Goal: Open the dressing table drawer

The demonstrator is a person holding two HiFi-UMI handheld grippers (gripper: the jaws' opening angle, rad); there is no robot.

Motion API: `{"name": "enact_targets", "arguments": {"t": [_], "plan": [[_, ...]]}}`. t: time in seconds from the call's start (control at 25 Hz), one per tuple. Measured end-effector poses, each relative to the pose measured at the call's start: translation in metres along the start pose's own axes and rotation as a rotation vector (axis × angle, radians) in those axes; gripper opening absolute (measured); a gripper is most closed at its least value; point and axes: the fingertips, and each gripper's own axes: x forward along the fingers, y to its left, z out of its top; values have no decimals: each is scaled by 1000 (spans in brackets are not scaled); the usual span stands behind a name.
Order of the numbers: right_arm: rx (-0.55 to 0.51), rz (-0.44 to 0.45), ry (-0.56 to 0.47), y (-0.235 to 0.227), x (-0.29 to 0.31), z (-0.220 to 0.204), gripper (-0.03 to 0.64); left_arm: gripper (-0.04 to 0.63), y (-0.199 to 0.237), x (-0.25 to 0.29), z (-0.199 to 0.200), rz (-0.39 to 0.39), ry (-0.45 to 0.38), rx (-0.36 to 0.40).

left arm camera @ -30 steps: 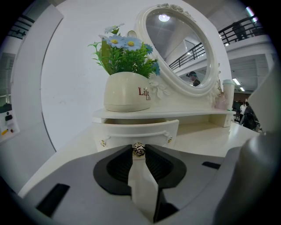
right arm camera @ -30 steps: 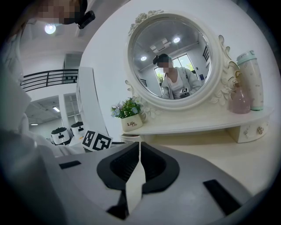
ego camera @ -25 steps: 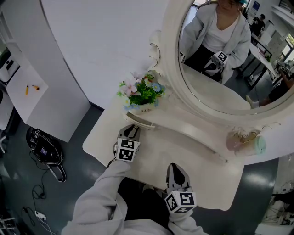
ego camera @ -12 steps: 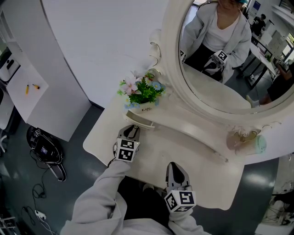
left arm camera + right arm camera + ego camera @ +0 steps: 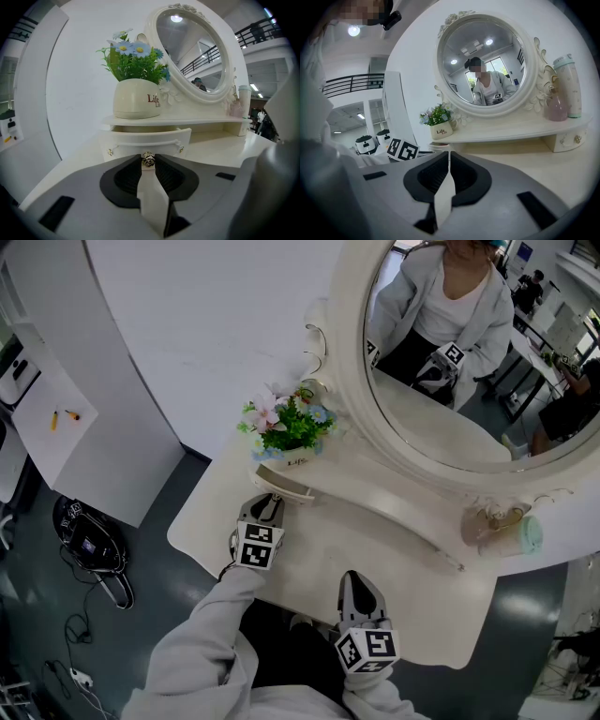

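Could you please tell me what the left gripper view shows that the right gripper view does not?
Only the left gripper view: the left gripper with its jaws pinching the small metal knob of the partly pulled-out drawer. Only the right gripper view: the right gripper with its jaws shut on nothing, and the left gripper's marker cube. Both: the flower pot and the oval mirror.

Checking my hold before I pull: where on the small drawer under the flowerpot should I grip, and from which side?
Take the small metal knob at the middle of the drawer front, straight from the front, a jaw on each side. It stands proud of the curved front. The left gripper is closed on it this way.
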Motion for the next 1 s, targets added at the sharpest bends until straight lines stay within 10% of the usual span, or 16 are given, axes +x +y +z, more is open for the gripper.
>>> {"name": "enact_targets", "arguments": {"t": [1.0], "plan": [[7, 9, -1, -4, 3, 2, 37, 97, 1, -10, -8, 4, 4, 8]]}}
